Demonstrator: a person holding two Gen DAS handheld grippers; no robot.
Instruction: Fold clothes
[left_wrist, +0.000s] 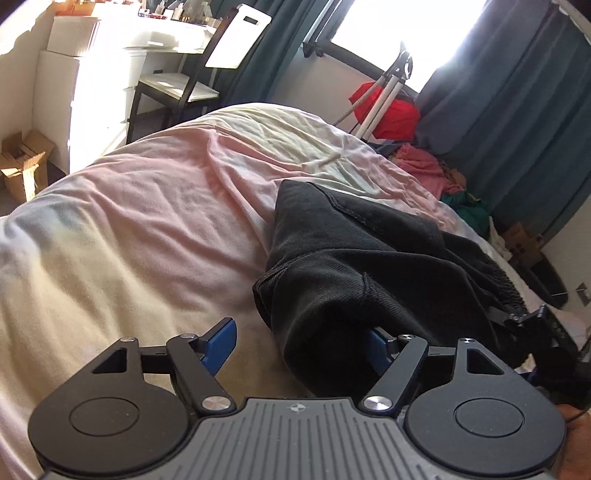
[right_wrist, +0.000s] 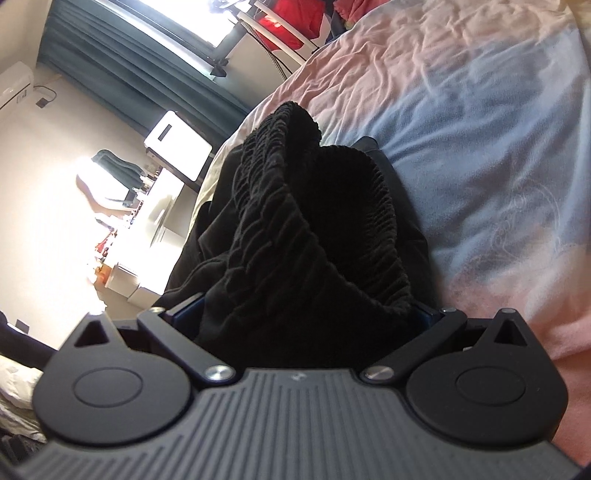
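A black garment (left_wrist: 354, 266) with a ribbed elastic waistband (right_wrist: 310, 221) lies bunched on the bed (left_wrist: 147, 221). My left gripper (left_wrist: 299, 343) is open, its blue pads wide apart. The left pad (left_wrist: 221, 341) is bare and the black cloth drapes over the right pad (left_wrist: 376, 347). My right gripper (right_wrist: 303, 314) stands wide apart with the waistband heaped between and over its fingers. Its fingertips are hidden under the cloth, so I cannot tell if it grips. The right gripper's black frame (left_wrist: 532, 317) shows at the cloth's right edge in the left wrist view.
The bed has a wrinkled pink, cream and blue cover (right_wrist: 461, 147). A pile of coloured clothes (left_wrist: 428, 166) lies at its far side by teal curtains (left_wrist: 517, 110). A dark chair (left_wrist: 177, 88), white drawers (left_wrist: 85, 92) and a cardboard box (left_wrist: 22, 166) stand beyond the bed.
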